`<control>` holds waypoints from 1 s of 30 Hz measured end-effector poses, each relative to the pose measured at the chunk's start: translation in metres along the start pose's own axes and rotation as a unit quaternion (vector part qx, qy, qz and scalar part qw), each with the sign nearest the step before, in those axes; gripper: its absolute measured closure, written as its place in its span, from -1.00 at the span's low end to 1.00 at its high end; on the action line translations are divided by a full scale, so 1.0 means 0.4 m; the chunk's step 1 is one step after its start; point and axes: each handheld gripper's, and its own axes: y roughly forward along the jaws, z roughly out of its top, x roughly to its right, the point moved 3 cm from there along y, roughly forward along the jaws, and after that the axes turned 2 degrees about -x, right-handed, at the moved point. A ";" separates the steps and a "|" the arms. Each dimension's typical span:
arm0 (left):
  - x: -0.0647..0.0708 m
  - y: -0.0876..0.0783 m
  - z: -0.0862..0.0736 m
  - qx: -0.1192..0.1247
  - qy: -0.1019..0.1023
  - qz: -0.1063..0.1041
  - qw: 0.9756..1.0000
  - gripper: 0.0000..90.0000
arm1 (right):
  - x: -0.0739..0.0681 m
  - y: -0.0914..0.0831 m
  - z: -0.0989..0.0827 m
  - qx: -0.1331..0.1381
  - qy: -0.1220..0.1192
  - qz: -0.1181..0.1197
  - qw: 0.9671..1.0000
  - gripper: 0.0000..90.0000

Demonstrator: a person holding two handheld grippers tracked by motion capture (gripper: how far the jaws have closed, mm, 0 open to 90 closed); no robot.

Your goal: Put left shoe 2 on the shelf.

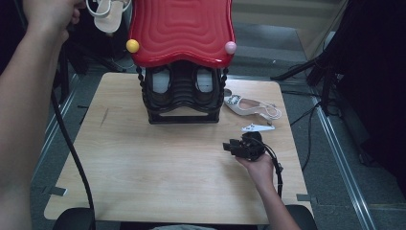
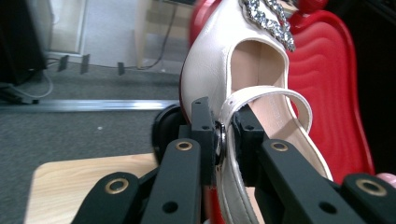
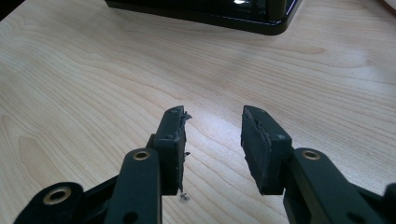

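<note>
At the far left, the left hand-held gripper is raised above the back left corner of the light wooden bench, its jaws clamped on the thin strap of a cream leather sandal with a jewelled buckle. The sandal hangs just beside the glossy red ribbed lid of a black box-shaped stand. Right of the stand, a second cream strappy sandal lies on the bench, with a small white wedge-shaped piece near it. At the right, the right hand-held gripper rests low over bare wood, its jaws apart with nothing between them.
</note>
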 end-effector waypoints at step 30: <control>0.118 0.159 -0.105 -0.040 0.014 -0.060 0.997 0.80 | 0.004 -0.013 -0.004 0.004 0.005 -0.004 1.000 0.36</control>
